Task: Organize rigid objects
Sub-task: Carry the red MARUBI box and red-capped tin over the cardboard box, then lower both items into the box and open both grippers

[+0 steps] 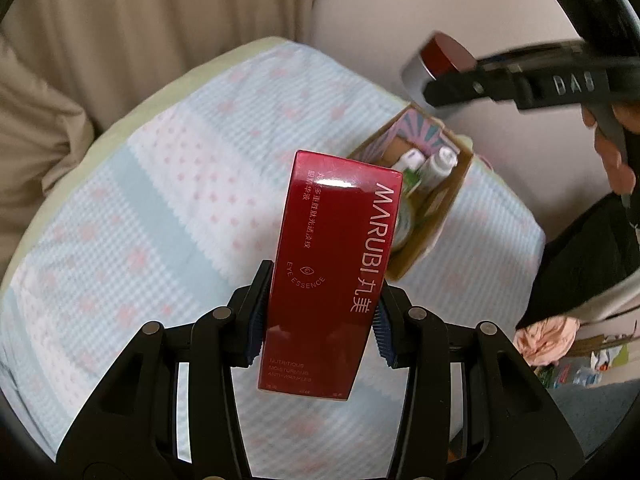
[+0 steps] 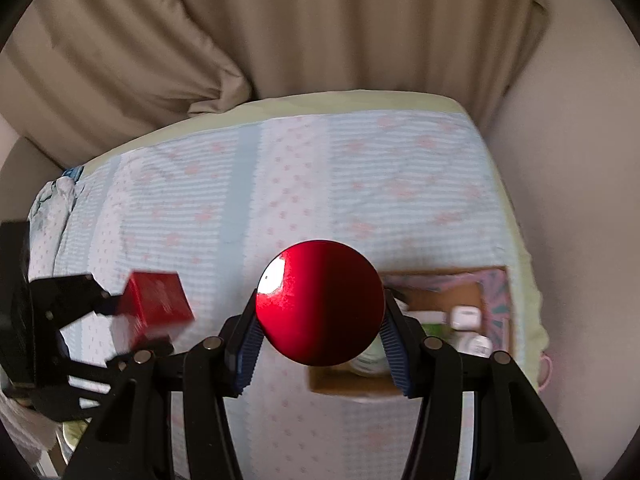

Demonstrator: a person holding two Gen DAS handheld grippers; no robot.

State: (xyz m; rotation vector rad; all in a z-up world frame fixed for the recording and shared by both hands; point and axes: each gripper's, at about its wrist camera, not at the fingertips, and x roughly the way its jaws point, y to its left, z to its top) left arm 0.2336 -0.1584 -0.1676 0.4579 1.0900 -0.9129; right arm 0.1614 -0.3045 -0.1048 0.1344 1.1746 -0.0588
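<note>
Item one: left tongs (image 1: 318, 320), clenched on a tall red carton (image 1: 332, 268) marked MARUBI eye essence, blue ribbed pads pressed to its two long sides near the lower half; the carton is held in the air above the patterned cloth. Item two: right tongs (image 2: 320, 326), clenched on a round jar with a glossy red lid (image 2: 320, 302), pads on opposite sides of its rim; the jar likewise hangs clear of the surface. Item three: an open cardboard box (image 2: 340, 384) with a pink-and-teal printed flap, standing near the right edge of the surface and holding white bottles (image 1: 438, 162) and tubes packed side by side. Item four: bed or padded surface under a blue-and-white cloth (image 1: 160, 200) with pink motifs, bordered by a pale yellow-green edge (image 2: 360, 100); its whole left and middle stretch is open. Beige curtain (image 2: 300, 20) hangs just beyond the far edge; plain wall lies to the right. A pink crumpled cloth (image 1: 546, 338) and mixed clutter lie below the near right corner.
</note>
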